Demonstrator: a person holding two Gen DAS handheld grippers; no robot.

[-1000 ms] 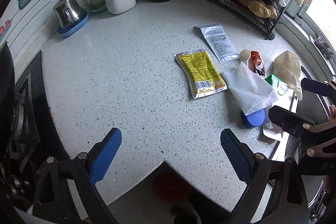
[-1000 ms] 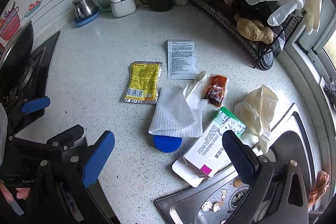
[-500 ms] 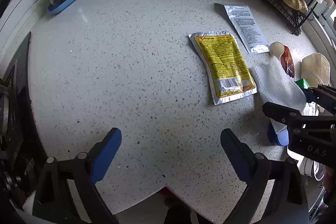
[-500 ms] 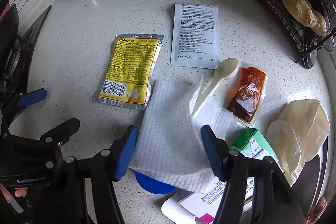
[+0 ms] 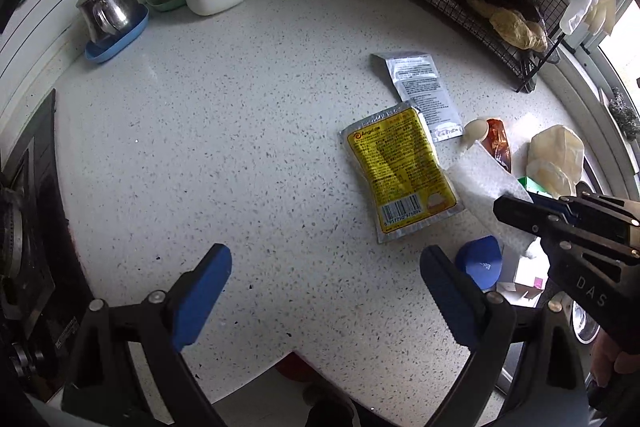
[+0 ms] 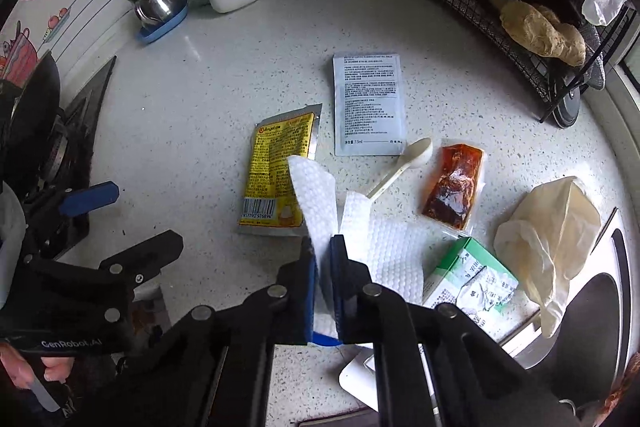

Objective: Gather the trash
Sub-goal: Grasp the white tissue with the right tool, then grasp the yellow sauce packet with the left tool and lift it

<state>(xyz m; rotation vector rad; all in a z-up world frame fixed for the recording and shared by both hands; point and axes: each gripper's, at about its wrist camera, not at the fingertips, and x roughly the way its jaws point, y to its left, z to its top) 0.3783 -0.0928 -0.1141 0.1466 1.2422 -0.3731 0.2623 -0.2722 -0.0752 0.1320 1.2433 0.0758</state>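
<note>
- The right gripper [image 6: 323, 259] is pinching a white paper towel [image 6: 316, 195] between its clenched fingers, one fold rising ahead of the tips.
- The left gripper [image 5: 324, 287] is hovering over the speckled counter [image 5: 224, 131], fingers spread wide and holding nothing.
- A yellow packet [image 6: 276, 171] is lying just left of the right fingers.

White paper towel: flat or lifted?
Lifted: the white paper towel is pinched upright in the right tool, its far part draped on the speckled counter.
</note>
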